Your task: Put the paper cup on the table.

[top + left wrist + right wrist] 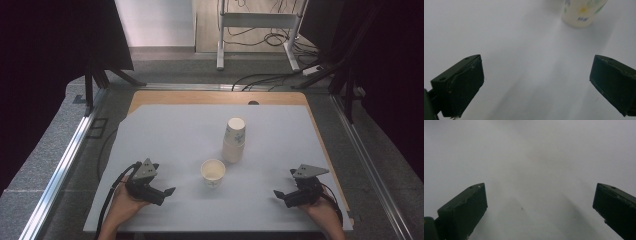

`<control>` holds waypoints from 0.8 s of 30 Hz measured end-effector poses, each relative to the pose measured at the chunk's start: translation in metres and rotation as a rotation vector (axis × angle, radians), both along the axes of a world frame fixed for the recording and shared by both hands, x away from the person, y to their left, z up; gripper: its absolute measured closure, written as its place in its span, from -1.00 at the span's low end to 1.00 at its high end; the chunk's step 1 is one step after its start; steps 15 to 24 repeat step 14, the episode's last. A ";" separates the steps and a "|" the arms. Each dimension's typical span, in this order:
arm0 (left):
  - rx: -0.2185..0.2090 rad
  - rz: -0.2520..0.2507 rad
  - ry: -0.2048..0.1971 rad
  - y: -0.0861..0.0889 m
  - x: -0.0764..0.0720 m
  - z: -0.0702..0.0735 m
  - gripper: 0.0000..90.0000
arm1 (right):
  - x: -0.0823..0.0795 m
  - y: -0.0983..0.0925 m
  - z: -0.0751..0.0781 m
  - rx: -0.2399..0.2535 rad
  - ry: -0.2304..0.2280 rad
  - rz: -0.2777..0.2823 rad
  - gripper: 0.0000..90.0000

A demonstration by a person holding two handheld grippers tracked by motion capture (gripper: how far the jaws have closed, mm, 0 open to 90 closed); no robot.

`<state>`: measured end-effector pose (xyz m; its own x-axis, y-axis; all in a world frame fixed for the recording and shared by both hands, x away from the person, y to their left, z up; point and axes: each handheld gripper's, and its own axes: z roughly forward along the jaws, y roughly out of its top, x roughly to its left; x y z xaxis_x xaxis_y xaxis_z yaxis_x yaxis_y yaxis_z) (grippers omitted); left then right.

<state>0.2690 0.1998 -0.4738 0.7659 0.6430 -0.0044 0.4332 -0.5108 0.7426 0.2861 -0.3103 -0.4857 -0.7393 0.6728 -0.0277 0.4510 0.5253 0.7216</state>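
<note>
— Two grippers, both low at the near edge of the sheet (165, 135). The left gripper (170, 191) sits at the near left, held in the left hand (125, 202); the right gripper (276, 193) sits at the near right, held in the right hand (322, 210).

— How do the jaws stand?

— Wide apart on both. In the left gripper view the left gripper (536, 82) has bare sheet (524, 50) between its black jaws, gripping nothing. The same holds in the right gripper view: the right gripper (540, 205) is spread over plain sheet (536, 157).

— And the cups?

— A single cup (213, 172) stands upright, mouth up, near the middle of the sheet, between the two grippers and a little beyond them. Just behind it, slightly right, rises a stack (234, 140) of cups (how many are nested I cannot tell). Whether cup and stack touch is hard to say; they are very close.

— Does either gripper touch a cup?

— No. In the left gripper view the cup (584, 12) shows at the top right, flower print on its side, well clear of the jaws.

— What lies under the sheet?

— A wooden table (220, 97), its edge showing along the far and right sides.
</note>
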 end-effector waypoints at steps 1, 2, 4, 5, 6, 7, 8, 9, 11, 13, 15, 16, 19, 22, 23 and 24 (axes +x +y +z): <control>0.007 0.005 0.008 0.000 0.000 -0.004 -1.00 | 0.000 0.000 -0.002 -0.006 0.003 -0.003 -1.00; 0.006 0.010 0.023 0.001 0.000 -0.008 -1.00 | 0.000 0.000 -0.005 -0.013 0.010 -0.004 -1.00; 0.016 0.015 0.056 0.002 0.001 -0.015 -1.00 | 0.001 0.000 -0.009 -0.034 0.023 -0.005 -1.00; 0.027 0.026 0.061 0.001 0.001 -0.020 -1.00 | 0.001 0.001 -0.011 -0.032 0.028 -0.012 -1.00; 0.045 0.033 0.066 0.001 0.002 -0.024 -1.00 | 0.001 0.000 -0.011 -0.026 0.027 -0.016 -1.00; 0.070 0.040 0.079 0.000 0.003 -0.027 -1.00 | 0.001 0.000 -0.011 -0.026 0.025 -0.020 -1.00; 0.067 0.048 0.093 -0.001 0.004 -0.028 -1.00 | 0.001 0.000 -0.011 -0.028 0.031 -0.024 -1.00; 0.070 0.052 0.095 -0.001 0.004 -0.027 -1.00 | 0.001 0.000 -0.012 -0.023 0.039 -0.025 -1.00; 0.068 0.053 0.099 -0.001 0.005 -0.028 -1.00 | 0.002 -0.001 -0.012 -0.020 0.048 -0.025 -1.00; 0.068 0.053 0.098 0.000 0.005 -0.028 -1.00 | 0.002 -0.001 -0.012 -0.016 0.048 -0.028 -1.00; 0.066 0.052 0.099 0.000 0.005 -0.028 -1.00 | 0.002 -0.001 -0.013 -0.014 0.048 -0.030 -1.00; 0.066 0.052 0.099 0.000 0.005 -0.028 -1.00 | 0.002 -0.001 -0.013 -0.014 0.048 -0.030 -1.00; 0.066 0.052 0.099 0.000 0.005 -0.028 -1.00 | 0.002 -0.001 -0.013 -0.014 0.048 -0.030 -1.00; 0.066 0.052 0.099 0.000 0.005 -0.028 -1.00 | 0.002 -0.001 -0.013 -0.014 0.048 -0.030 -1.00; 0.066 0.052 0.099 0.000 0.005 -0.028 -1.00 | 0.002 -0.001 -0.013 -0.014 0.048 -0.030 -1.00; 0.066 0.052 0.099 0.000 0.005 -0.028 -1.00 | 0.002 -0.001 -0.013 -0.014 0.048 -0.030 -1.00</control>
